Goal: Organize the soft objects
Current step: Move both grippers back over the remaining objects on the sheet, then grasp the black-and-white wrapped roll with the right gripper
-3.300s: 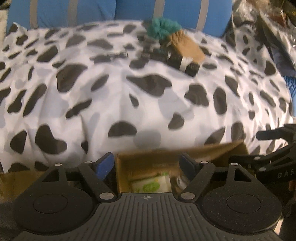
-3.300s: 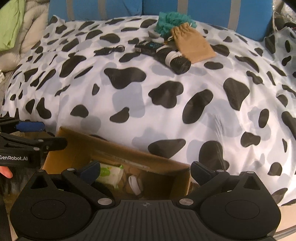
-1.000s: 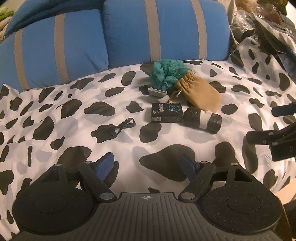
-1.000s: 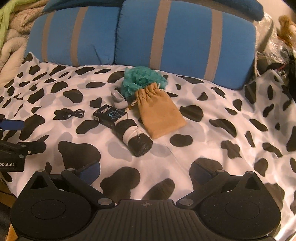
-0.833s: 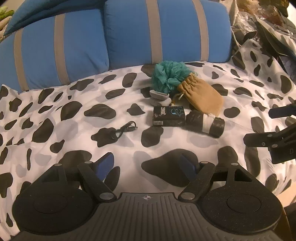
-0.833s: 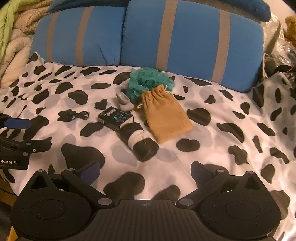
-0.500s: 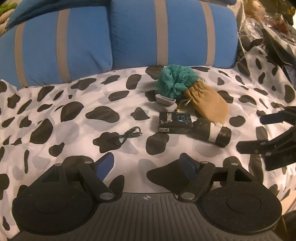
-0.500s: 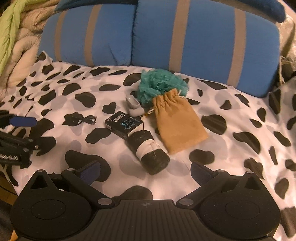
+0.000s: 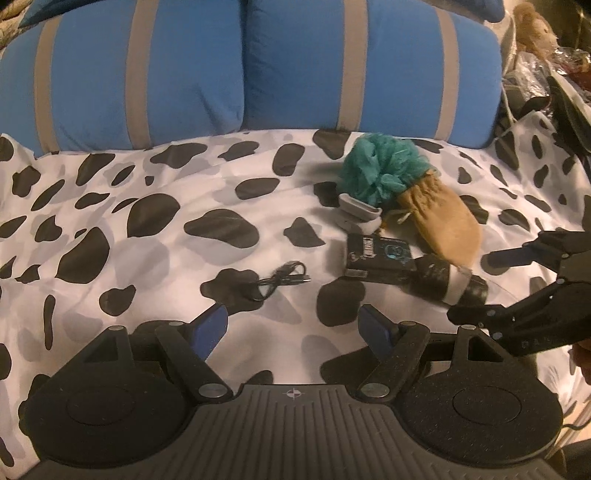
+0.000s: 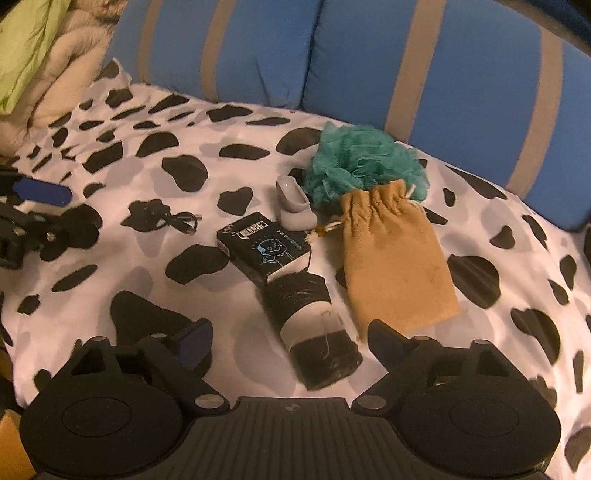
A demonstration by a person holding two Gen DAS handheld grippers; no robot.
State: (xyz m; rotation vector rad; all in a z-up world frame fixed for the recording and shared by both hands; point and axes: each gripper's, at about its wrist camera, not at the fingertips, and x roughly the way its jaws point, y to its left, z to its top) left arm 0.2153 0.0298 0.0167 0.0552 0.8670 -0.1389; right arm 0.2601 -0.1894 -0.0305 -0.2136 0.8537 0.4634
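Note:
On the cow-print bedspread (image 9: 155, 258) (image 10: 155, 291) lies a small cluster: a teal bath pouf (image 9: 380, 173) (image 10: 362, 162), a tan drawstring pouch (image 9: 441, 221) (image 10: 395, 258), a grey case (image 9: 360, 212) (image 10: 293, 206), a black printed box (image 9: 380, 258) (image 10: 266, 245), a black roll with a white band (image 9: 447, 284) (image 10: 317, 328) and a black cable (image 9: 280, 282) (image 10: 173, 219). My right gripper (image 10: 290, 341) hovers over the roll, its jaws closing with the roll's near end between them and the pads not touching it. My left gripper (image 9: 295, 328) is open over bare bedspread, just short of the cable.
Two blue pillows with grey stripes (image 9: 240, 74) (image 10: 369, 66) stand behind the cluster. Beige and green bedding (image 10: 40, 62) is piled at the far left. Clutter and a plush toy (image 9: 532, 26) sit at the far right. The bedspread left of the cable carries nothing.
Both grippers have advanced across the bed toward the cluster. The roll now sits between the right gripper's fingers, which have narrowed a little. The cardboard box seen earlier is out of view.

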